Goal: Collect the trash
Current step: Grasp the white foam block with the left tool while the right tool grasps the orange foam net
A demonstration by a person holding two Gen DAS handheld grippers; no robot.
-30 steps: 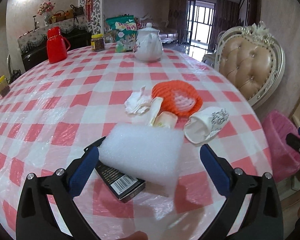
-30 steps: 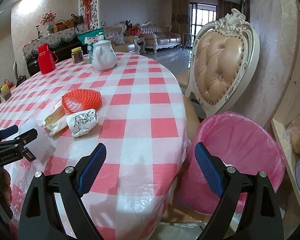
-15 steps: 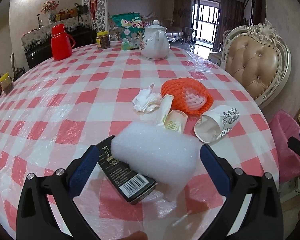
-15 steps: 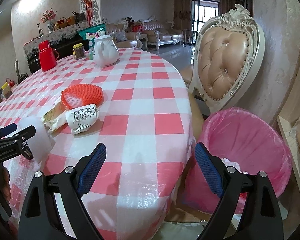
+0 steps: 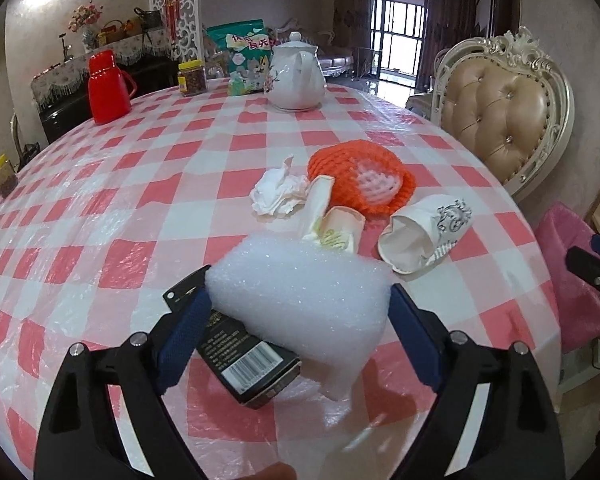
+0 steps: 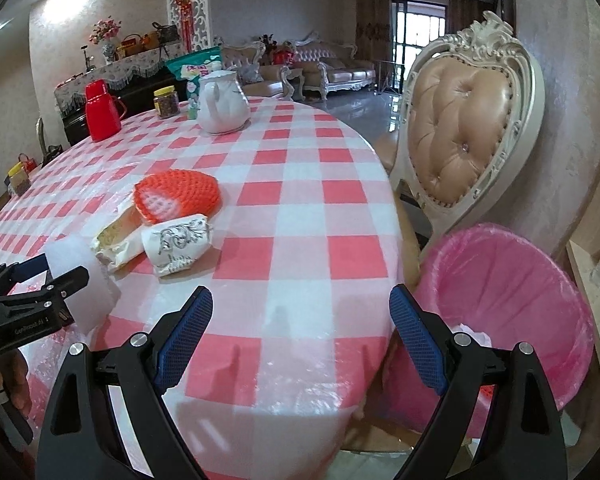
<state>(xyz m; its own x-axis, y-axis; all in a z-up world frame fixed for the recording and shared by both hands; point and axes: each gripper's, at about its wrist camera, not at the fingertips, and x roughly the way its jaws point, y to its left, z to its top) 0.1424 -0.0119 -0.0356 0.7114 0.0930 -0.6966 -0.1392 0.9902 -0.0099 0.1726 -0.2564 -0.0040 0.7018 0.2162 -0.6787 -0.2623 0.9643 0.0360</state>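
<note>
Checked worktop [image 5: 140, 184] filled the left wrist view: left tool [image 5: 296, 328] spread around white foam block [image 5: 300, 300], its fingers beside it, over a black box [image 5: 244, 364]. Only the right wrist view showed the pink bin [image 6: 512, 300], right tool [image 6: 300, 332] wide open, empty.

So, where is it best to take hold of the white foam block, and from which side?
Probably across its two short ends, coming from the near edge: the white foam block lies broadside between the open left tool, resting partly on the black box.
</note>
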